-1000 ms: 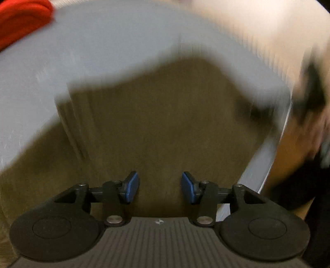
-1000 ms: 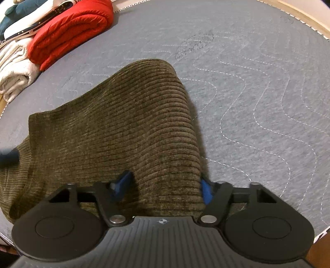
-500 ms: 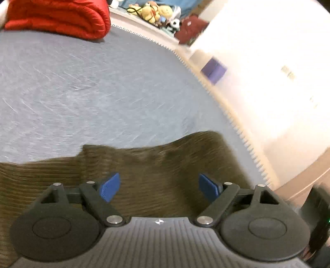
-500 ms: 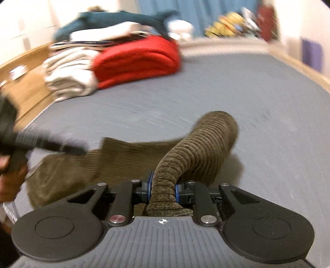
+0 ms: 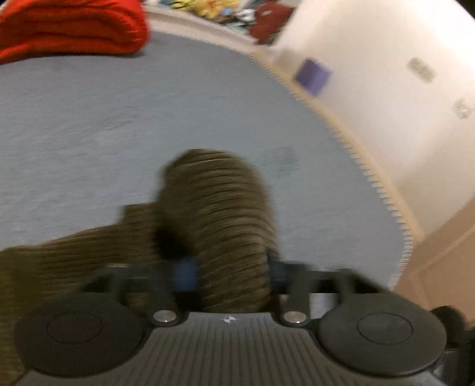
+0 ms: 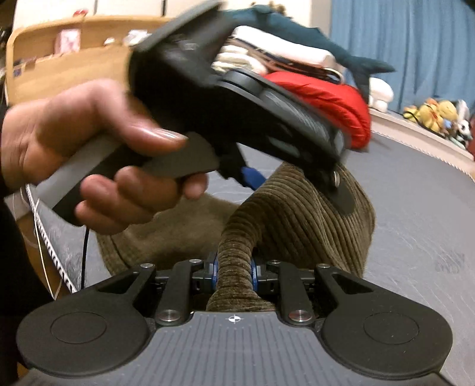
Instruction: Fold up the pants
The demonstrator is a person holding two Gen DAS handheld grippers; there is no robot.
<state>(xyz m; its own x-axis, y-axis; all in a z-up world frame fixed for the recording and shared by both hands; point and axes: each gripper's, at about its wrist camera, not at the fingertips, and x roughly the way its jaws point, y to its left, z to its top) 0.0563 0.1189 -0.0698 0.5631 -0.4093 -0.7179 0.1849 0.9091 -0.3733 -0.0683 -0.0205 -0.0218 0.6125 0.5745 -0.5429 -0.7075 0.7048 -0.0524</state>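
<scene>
The olive-brown corduroy pants (image 5: pixel 216 207) lie on a grey mattress (image 5: pixel 89 124). In the blurred left wrist view my left gripper (image 5: pixel 231 271) is shut on a raised bunch of the pants, which arches up off the bed ahead of the jaws. In the right wrist view my right gripper (image 6: pixel 234 274) is shut on another pinched fold of the pants (image 6: pixel 297 219). The left gripper's black body (image 6: pixel 237 98), held by a hand (image 6: pixel 98 154), crosses that view just above the lifted cloth.
A red folded quilt (image 5: pixel 68 26) lies at the mattress's far end, with a stack of white and teal laundry (image 6: pixel 267 59) beside it. The mattress edge (image 5: pixel 371 178) runs along the right, with a wall and a purple box (image 5: pixel 313 72) beyond. Stuffed toys (image 6: pixel 433 111) sit at the back.
My left gripper has closed on the pants and lifted a bunch of cloth. My right gripper keeps its hold and has risen. The left gripper now crosses the right wrist view up close.
</scene>
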